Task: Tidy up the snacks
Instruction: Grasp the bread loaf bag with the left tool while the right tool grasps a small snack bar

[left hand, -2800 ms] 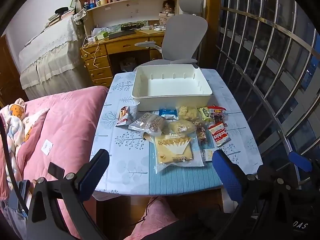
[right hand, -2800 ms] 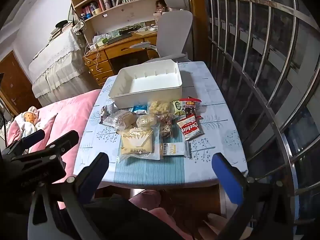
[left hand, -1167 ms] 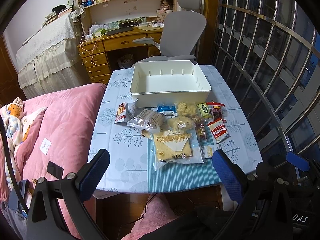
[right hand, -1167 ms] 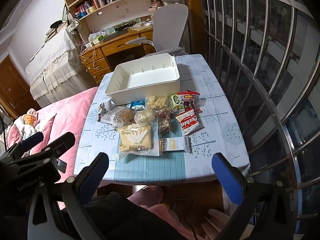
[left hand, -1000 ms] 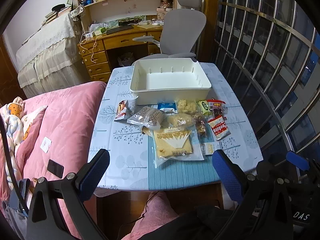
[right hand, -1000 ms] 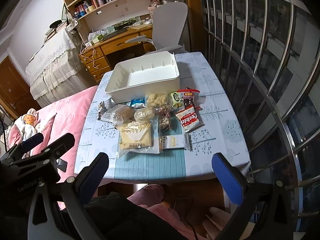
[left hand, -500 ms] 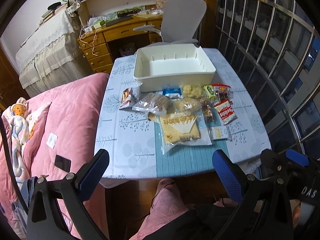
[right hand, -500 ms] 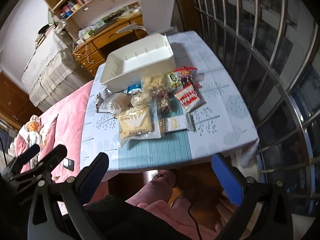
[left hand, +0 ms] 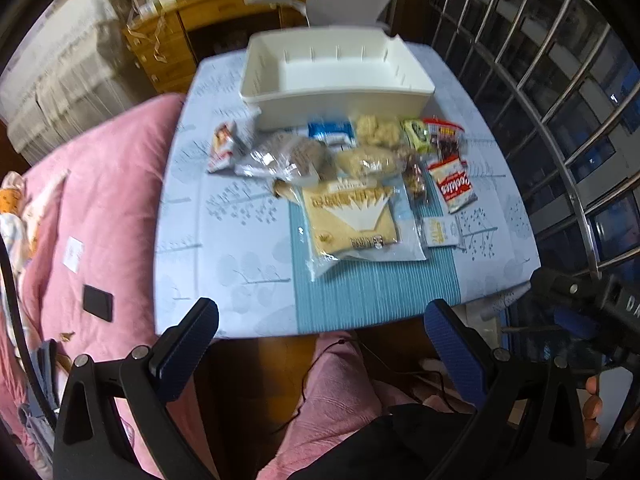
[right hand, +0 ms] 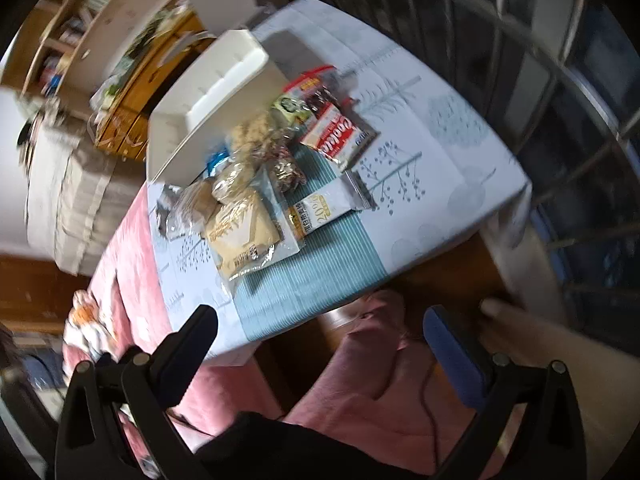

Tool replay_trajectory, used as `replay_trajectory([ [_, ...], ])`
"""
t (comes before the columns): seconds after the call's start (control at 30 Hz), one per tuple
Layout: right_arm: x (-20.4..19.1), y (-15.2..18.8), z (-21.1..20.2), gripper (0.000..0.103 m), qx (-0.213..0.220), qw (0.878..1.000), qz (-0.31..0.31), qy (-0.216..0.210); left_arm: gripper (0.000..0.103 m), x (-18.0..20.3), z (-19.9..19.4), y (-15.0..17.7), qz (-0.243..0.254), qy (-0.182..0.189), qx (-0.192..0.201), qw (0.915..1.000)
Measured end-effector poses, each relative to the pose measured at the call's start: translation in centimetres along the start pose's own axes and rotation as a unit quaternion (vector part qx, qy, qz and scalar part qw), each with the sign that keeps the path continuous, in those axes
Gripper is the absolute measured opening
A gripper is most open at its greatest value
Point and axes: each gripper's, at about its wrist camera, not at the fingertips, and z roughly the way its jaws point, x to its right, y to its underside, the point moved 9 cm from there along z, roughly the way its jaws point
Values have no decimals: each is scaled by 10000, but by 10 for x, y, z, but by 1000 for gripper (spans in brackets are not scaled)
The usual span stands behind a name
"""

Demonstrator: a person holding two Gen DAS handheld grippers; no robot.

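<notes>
Nearest the lenses, the left gripper (left hand: 320,320) and the right gripper (right hand: 320,320) are seen spread wide, with nothing held between their blue pads, both poised short of the table edge. Just beyond, the light blue patterned tablecloth (left hand: 224,264) is crossed by a teal striped runner (left hand: 360,292). On that runner, a large clear bag of pale yellow cake slices (left hand: 352,220) is laid closest, with a small white-and-gold wrapped bar (right hand: 320,210) just beside it. Further on, a red-and-white cookie packet (left hand: 454,190) and a jumble of small clear-wrapped snacks are crowded against the white rectangular plastic bin (left hand: 340,98), which is seen empty. Trouble can be expected from that crowding: an overlapped neighbour may be dragged along, and a slick wrapper may be lost if only a loose corner is pinched.
</notes>
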Motion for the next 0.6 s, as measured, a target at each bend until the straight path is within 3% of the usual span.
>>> replay_trajectory([
  [0.27,20,-19,41,103,-628,9886,1360,-166,102,1,58,-27,-160,276,-659,9973],
  [0.43,30,-27,69,103,-982,9690,2257,-196,102,-1,94,-42,-303,443,-1111,9924],
  [0.6,41,-36,97,103,-1135,9378,3272,-221,102,-2,138,-55,-473,539,-1612,9843],
])
